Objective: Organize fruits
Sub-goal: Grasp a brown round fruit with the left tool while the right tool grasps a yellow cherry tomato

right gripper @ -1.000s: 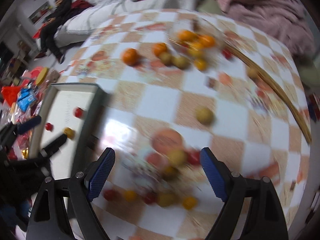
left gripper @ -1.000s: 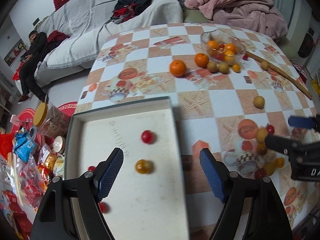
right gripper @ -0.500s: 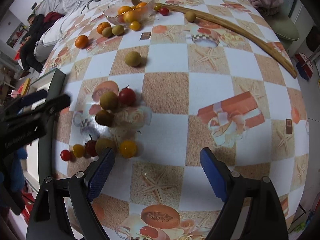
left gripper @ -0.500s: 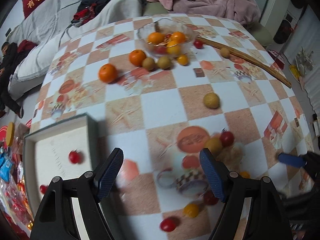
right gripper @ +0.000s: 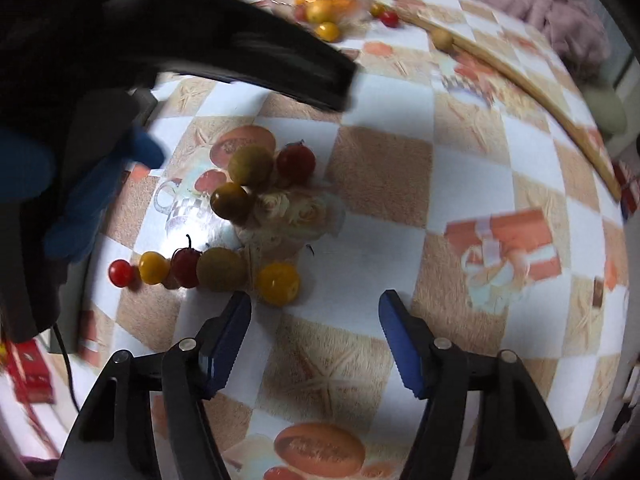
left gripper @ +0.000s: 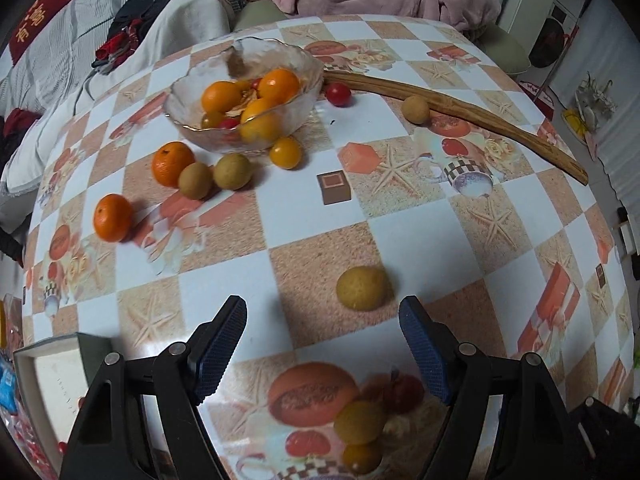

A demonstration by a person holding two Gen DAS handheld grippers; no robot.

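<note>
Both empty and spread wide, the left hand-held gripper (left gripper: 322,344) hangs over a lone longan (left gripper: 362,289) mid-tabletop (left gripper: 312,208) while the right hand-held gripper (right gripper: 315,338) nears a yellow tomato (right gripper: 278,283); next, likely, centre, lower, pinch gently.

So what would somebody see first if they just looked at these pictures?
Probably the glass bowl piled with oranges at the far side of the checkered table. Next, the row of little red and yellow tomatoes just ahead of the right hand-held gripper, which is open and empty.
</note>
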